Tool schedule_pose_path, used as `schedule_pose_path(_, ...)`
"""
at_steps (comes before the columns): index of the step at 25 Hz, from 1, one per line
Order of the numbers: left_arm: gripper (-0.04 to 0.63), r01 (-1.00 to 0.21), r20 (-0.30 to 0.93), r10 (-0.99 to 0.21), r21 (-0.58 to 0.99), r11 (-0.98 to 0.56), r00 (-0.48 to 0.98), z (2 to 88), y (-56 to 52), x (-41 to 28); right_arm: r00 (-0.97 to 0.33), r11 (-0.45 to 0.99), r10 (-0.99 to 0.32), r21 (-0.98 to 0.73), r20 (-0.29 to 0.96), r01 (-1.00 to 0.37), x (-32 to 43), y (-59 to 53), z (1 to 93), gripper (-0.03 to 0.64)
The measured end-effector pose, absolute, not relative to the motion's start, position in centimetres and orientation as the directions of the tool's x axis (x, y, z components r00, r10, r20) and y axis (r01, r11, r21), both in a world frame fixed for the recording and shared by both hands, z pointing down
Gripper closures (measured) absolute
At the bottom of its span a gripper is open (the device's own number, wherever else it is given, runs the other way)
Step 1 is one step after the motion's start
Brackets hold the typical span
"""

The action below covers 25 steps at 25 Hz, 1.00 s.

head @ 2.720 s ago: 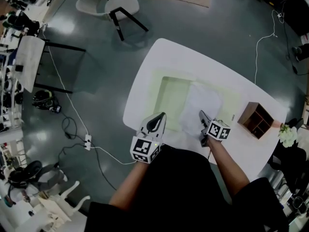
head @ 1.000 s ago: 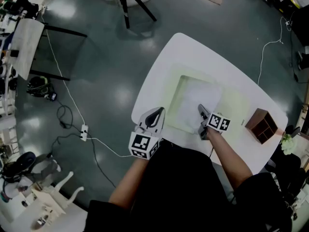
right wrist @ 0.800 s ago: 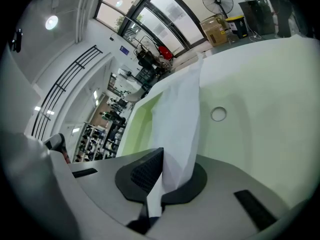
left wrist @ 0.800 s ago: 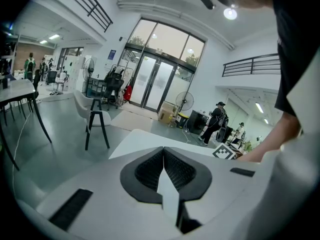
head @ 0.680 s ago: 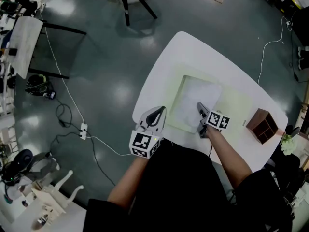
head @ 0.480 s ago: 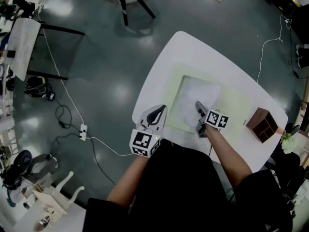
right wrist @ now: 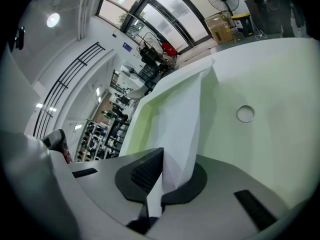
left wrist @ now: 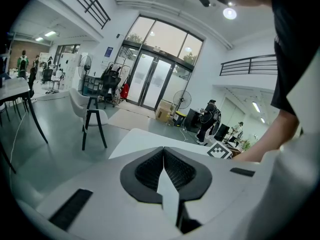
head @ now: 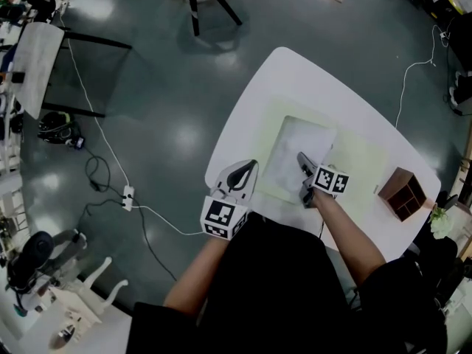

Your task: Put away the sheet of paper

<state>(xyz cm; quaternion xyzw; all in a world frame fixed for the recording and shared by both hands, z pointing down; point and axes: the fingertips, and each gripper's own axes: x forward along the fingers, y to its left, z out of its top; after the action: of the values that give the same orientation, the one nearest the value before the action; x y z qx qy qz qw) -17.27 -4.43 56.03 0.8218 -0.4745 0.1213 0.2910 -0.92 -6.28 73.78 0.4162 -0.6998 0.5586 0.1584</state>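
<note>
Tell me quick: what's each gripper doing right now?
Left gripper: closed, holding nothing.
Right gripper: closed on the paper.

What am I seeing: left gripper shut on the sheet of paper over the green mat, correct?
Not the left. The right gripper is shut on the sheet of paper over the green mat; the right gripper view shows it.

The right hand-held gripper [head: 300,156] has pulled the paper [head: 287,147] leftward.
</note>
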Motion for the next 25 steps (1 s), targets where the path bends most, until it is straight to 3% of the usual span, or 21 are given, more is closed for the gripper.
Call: schedule_pose_path(25, 0.592, -0.870, 0.491, -0.723, 0.350, -0.346, 0.485, 56.4, -5.0, -19.0, -0.660, 0.044, -0.354, -0.693, 0.663, -0.719, -5.5, -7.7, 74.3, 0.617)
